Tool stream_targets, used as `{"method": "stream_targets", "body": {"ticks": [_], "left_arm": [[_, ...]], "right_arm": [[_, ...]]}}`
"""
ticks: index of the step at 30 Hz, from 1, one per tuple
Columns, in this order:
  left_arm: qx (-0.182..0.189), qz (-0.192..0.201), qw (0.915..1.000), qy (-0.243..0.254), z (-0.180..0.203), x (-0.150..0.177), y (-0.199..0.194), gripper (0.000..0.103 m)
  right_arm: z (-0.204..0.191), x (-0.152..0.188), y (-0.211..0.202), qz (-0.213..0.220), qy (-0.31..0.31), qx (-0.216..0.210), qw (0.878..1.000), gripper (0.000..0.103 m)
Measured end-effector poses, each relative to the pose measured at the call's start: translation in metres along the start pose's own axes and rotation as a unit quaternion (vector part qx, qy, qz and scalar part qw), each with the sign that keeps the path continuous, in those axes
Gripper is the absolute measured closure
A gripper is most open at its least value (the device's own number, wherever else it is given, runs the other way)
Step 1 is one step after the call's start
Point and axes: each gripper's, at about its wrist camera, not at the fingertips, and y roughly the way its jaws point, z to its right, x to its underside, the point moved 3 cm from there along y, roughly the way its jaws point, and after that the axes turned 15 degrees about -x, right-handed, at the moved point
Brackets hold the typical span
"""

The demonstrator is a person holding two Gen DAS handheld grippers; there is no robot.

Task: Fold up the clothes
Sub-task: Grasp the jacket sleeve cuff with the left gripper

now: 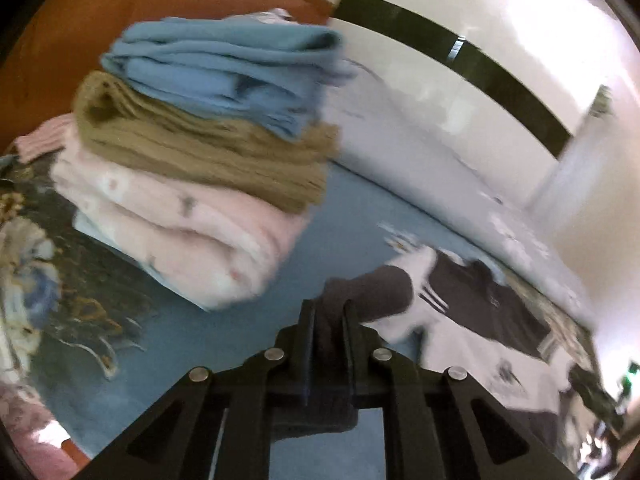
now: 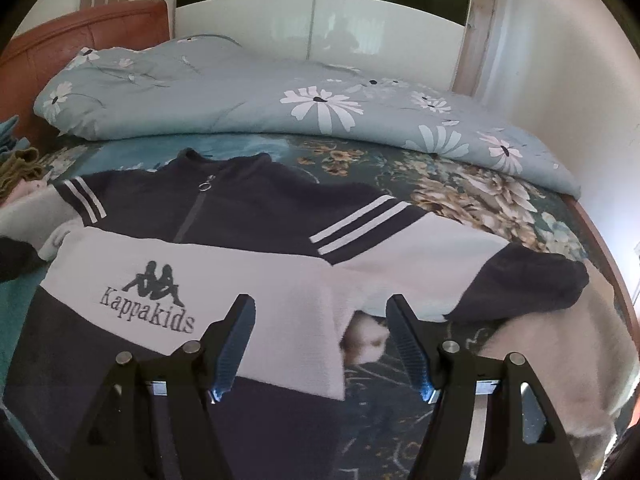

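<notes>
A navy and white Kappa Kids zip jacket [image 2: 224,216] lies front up on the floral bedsheet [image 2: 460,192]. Its one sleeve stretches right and ends in a navy cuff [image 2: 528,284]. My right gripper [image 2: 320,312] is open and empty, hovering over the white chest band near that sleeve. My left gripper [image 1: 330,312] is shut on the other sleeve's dark cuff [image 1: 372,292], held just above the bed; the jacket [image 1: 480,300] trails off to the right in this blurred view.
A stack of folded clothes, blue [image 1: 224,68] on olive [image 1: 208,148] on pink [image 1: 180,224], sits left of my left gripper. A rolled flowered quilt [image 2: 280,96] lies along the far side. A brown headboard [image 2: 80,36] and a wardrobe [image 2: 320,12] stand behind.
</notes>
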Motion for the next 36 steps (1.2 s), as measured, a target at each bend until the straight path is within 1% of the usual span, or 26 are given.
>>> {"method": "stream_targets", "body": {"ticks": [2, 3, 5, 7, 9, 10, 12, 13, 14, 15, 16, 18, 20, 21, 23, 26, 29, 33, 36], "left_arm": [[-0.011, 0.011, 0.9996, -0.022, -0.011, -0.013, -0.002, 0.090], [-0.016, 0.017, 0.9992, -0.033, -0.016, -0.020, -0.002, 0.086], [-0.028, 0.026, 0.9978, -0.053, -0.027, -0.032, -0.003, 0.086], [-0.057, 0.016, 0.9965, -0.059, -0.029, -0.033, 0.010, 0.086], [-0.049, -0.004, 0.9958, -0.077, -0.035, -0.032, 0.017, 0.079], [-0.042, -0.005, 0.9956, -0.084, -0.038, -0.031, 0.015, 0.076], [-0.029, -0.006, 0.9949, -0.097, -0.045, -0.030, 0.012, 0.066], [-0.024, -0.006, 0.9945, -0.101, -0.048, -0.029, 0.010, 0.063], [-0.030, 0.002, 0.9950, -0.095, -0.050, -0.029, 0.006, 0.057], [-0.037, 0.009, 0.9954, -0.088, -0.052, -0.029, 0.002, 0.053], [-0.043, 0.010, 0.9958, -0.080, -0.053, -0.028, 0.002, 0.052], [-0.038, 0.005, 0.9966, -0.074, -0.063, -0.023, 0.001, 0.052], [-0.019, 0.003, 0.9970, -0.075, -0.067, -0.015, -0.003, 0.051], [-0.018, 0.001, 0.9981, -0.059, -0.064, -0.008, -0.001, 0.047], [-0.015, -0.004, 0.9995, -0.028, -0.058, 0.005, 0.002, 0.045], [-0.011, -0.011, 0.9997, 0.020, -0.049, 0.026, 0.006, 0.045], [-0.009, -0.022, 0.9973, 0.069, -0.037, 0.040, 0.012, 0.045], [-0.045, -0.019, 0.9917, 0.118, -0.019, 0.045, 0.025, 0.045], [-0.069, -0.008, 0.9882, 0.137, -0.012, 0.044, 0.029, 0.045]], "right_arm": [[-0.003, 0.000, 0.004, -0.003, 0.001, -0.004, 1.000, 0.034], [-0.004, 0.000, 0.005, -0.005, 0.002, -0.005, 1.000, 0.034], [-0.005, 0.000, 0.008, -0.007, 0.001, -0.006, 1.000, 0.034], [-0.004, 0.000, 0.010, -0.009, 0.003, -0.006, 1.000, 0.034], [-0.002, 0.001, 0.010, -0.010, 0.007, -0.006, 1.000, 0.034], [0.000, 0.002, 0.009, -0.010, 0.008, -0.005, 1.000, 0.034], [0.004, 0.004, 0.008, -0.010, 0.011, -0.003, 1.000, 0.034], [0.006, 0.005, 0.007, -0.010, 0.014, -0.002, 1.000, 0.034], [0.008, 0.006, 0.006, -0.009, 0.017, -0.002, 1.000, 0.034], [0.010, 0.007, 0.006, -0.009, 0.022, -0.004, 1.000, 0.034], [0.012, 0.009, 0.006, -0.010, 0.027, -0.006, 1.000, 0.034], [0.014, 0.011, 0.006, -0.009, 0.037, -0.012, 0.999, 0.034], [0.010, 0.012, 0.006, -0.006, 0.037, -0.023, 0.999, 0.034], [0.006, 0.013, 0.005, -0.005, 0.032, -0.028, 0.999, 0.034], [-0.002, 0.014, 0.005, -0.005, 0.016, -0.028, 0.999, 0.034], [-0.012, 0.017, 0.008, -0.012, 0.001, -0.030, 0.999, 0.034], [-0.018, 0.020, 0.011, -0.017, 0.000, -0.037, 0.999, 0.034], [-0.026, 0.024, 0.017, -0.025, 0.004, -0.046, 0.999, 0.034], [-0.030, 0.027, 0.019, -0.030, 0.003, -0.050, 0.998, 0.034]]}}
